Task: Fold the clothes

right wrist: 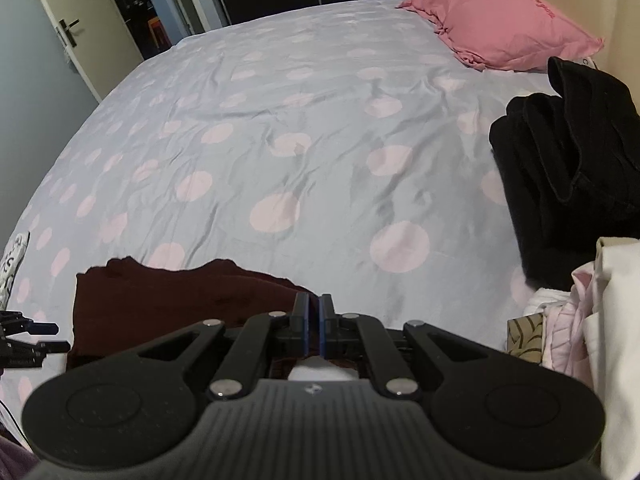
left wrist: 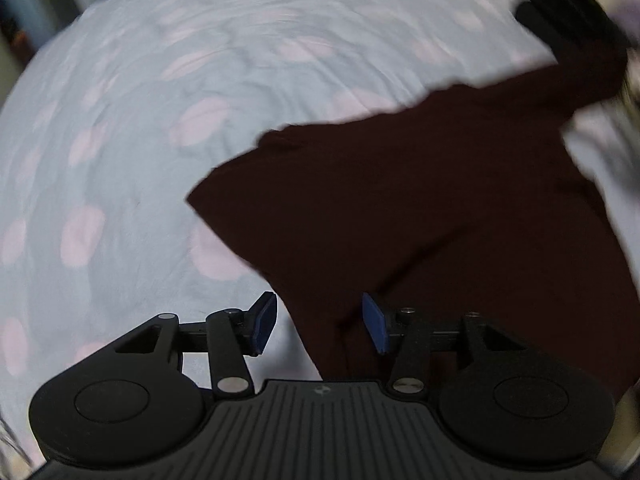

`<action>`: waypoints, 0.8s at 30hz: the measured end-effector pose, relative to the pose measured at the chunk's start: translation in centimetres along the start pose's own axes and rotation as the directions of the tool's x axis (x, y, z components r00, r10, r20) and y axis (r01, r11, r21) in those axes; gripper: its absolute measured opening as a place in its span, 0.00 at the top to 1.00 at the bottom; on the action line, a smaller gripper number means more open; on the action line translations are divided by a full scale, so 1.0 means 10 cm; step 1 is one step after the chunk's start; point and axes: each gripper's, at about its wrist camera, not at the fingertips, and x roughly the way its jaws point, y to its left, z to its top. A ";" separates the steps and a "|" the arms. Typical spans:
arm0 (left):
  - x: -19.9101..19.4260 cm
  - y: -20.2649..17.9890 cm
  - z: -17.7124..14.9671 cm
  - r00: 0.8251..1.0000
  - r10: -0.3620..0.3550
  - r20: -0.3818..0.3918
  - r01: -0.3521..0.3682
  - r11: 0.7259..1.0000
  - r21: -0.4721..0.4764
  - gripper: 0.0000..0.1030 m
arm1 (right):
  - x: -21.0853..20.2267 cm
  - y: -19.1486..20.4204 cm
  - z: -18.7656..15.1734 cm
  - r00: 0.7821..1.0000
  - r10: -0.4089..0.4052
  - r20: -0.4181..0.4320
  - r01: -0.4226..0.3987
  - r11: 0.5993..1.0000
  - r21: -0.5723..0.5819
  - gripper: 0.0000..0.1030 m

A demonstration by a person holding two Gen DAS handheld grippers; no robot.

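Maroon cloth — the garment (left wrist: 420, 220) — lies on the dotted bed (right wrist: 280, 120), its edge pinched in the right gripper (right wrist: 316, 326), whose jaws are pressed together on it. The left gripper (left wrist: 320, 322) hovers over the garment's near corner — jaws spread, gripping nothing.

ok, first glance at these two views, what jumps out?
The dark maroon garment sprawls over the polka-dot bedspread, just ahead of the open left claw. The right claw is shut at the garment's edge. A pink pillow lies at the far corner, with a black clothes pile on the right.
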 end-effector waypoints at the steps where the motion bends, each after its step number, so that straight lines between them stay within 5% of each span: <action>1: 0.03 -0.10 -0.03 1.000 0.028 -0.002 -0.028 0.998 0.052 0.56 | 0.00 -0.01 -0.01 1.000 0.004 0.001 -0.004 1.000 0.003 0.94; 3: 0.11 -0.26 -0.07 0.995 0.096 0.008 -0.096 0.986 0.136 0.59 | 0.01 -0.03 -0.02 1.000 0.011 0.000 -0.011 1.000 0.015 0.94; 6: 0.18 -0.39 -0.09 0.987 0.158 0.028 -0.160 0.965 0.206 0.84 | 0.01 -0.05 -0.02 1.000 0.014 -0.001 -0.014 1.000 0.026 0.94; 9: 0.11 -0.30 -0.08 0.985 0.162 0.054 -0.169 0.972 0.161 0.94 | -0.05 -0.05 -0.01 1.000 0.024 0.019 -0.024 0.999 0.024 0.94; 16: -0.04 -0.04 -0.20 0.981 0.190 0.044 -0.193 0.979 0.061 0.95 | -0.17 -0.09 0.02 0.998 0.008 0.060 -0.011 0.998 0.055 0.94; 24: -0.01 0.04 -0.26 0.993 0.115 0.018 -0.115 0.993 0.035 0.94 | 0.33 -0.14 -0.11 0.993 -0.090 -0.079 0.092 0.995 0.031 0.94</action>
